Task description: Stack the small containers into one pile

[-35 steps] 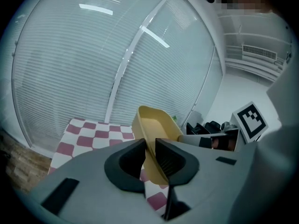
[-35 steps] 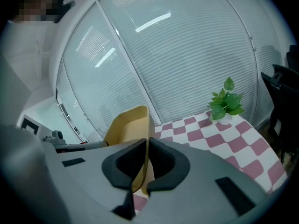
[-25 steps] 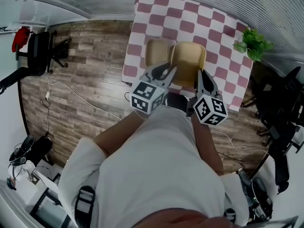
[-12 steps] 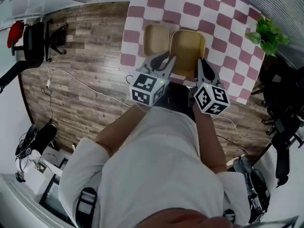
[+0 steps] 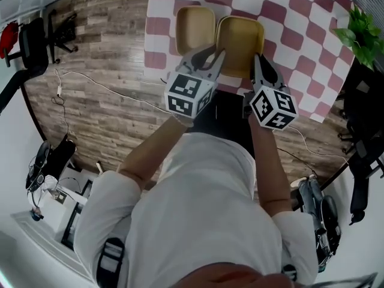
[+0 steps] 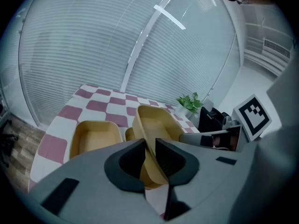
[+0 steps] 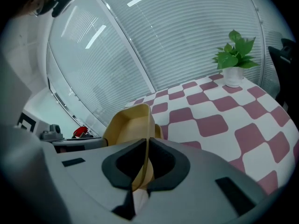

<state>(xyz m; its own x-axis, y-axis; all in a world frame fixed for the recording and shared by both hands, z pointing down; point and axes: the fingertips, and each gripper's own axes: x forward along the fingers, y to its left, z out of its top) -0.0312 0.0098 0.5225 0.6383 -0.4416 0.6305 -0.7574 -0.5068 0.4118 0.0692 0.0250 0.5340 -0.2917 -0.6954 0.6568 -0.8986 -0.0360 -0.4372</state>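
Observation:
A tan container (image 5: 240,41) hangs tilted over the near part of the checked table (image 5: 300,35), held from both sides. My left gripper (image 5: 211,57) is shut on its left wall, with the jaws pinching the thin rim (image 6: 150,148). My right gripper (image 5: 260,63) is shut on its right wall (image 7: 146,157). A second tan container (image 5: 195,27) rests on the table just left of the held one; in the left gripper view this second container (image 6: 93,136) stands upright and empty. A sliver of another tan piece (image 6: 129,134) shows behind the held container; I cannot tell what it is.
A potted green plant (image 5: 363,32) stands at the table's right corner, and the plant (image 7: 235,59) also shows far right in the right gripper view. Wood floor with a white cable (image 5: 90,83) lies left of the table. Black chairs (image 5: 36,44) stand at the far left.
The head view has shifted so the table sits higher in the picture. Both grippers still hold the same container, a little farther over the table, beside the second one.

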